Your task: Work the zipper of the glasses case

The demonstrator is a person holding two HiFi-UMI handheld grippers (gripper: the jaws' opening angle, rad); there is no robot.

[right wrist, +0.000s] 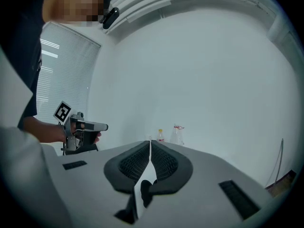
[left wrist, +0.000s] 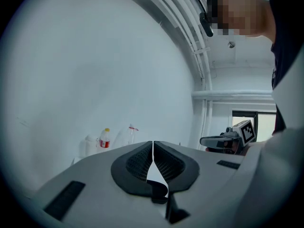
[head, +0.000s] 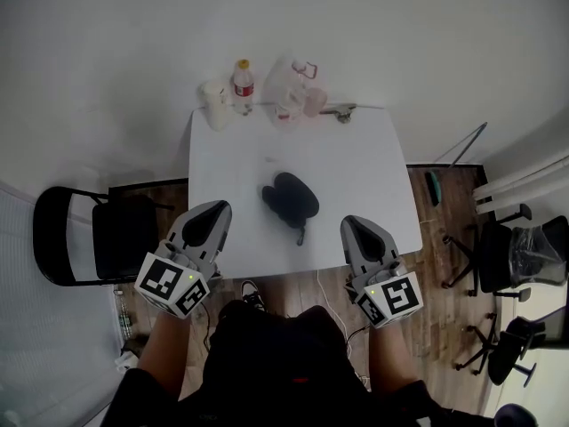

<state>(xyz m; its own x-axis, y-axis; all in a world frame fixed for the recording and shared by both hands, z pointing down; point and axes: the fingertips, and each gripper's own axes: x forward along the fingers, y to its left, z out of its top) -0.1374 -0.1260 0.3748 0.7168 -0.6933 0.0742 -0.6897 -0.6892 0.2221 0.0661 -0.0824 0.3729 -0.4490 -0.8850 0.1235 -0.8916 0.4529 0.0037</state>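
Note:
A black glasses case [head: 290, 196] lies on the white table [head: 356, 176], near the middle, with a dark strap or zipper pull [head: 301, 235] trailing toward the near edge. My left gripper [head: 218, 207] is held at the table's near left corner, shut and holding nothing. My right gripper [head: 348, 223] hovers over the near right edge, also shut and holding nothing. Both are apart from the case. In the left gripper view the jaws [left wrist: 153, 142] meet tip to tip; the right gripper view shows the same [right wrist: 150, 141]. The case is hidden in both gripper views.
At the table's far edge stand a paper cup [head: 214, 105], a red-labelled bottle [head: 243, 84], a clear plastic bottle [head: 298, 92] and a small metal object [head: 343, 111]. A black chair [head: 89, 234] stands left of the table. Office chairs [head: 516, 265] crowd the floor at right.

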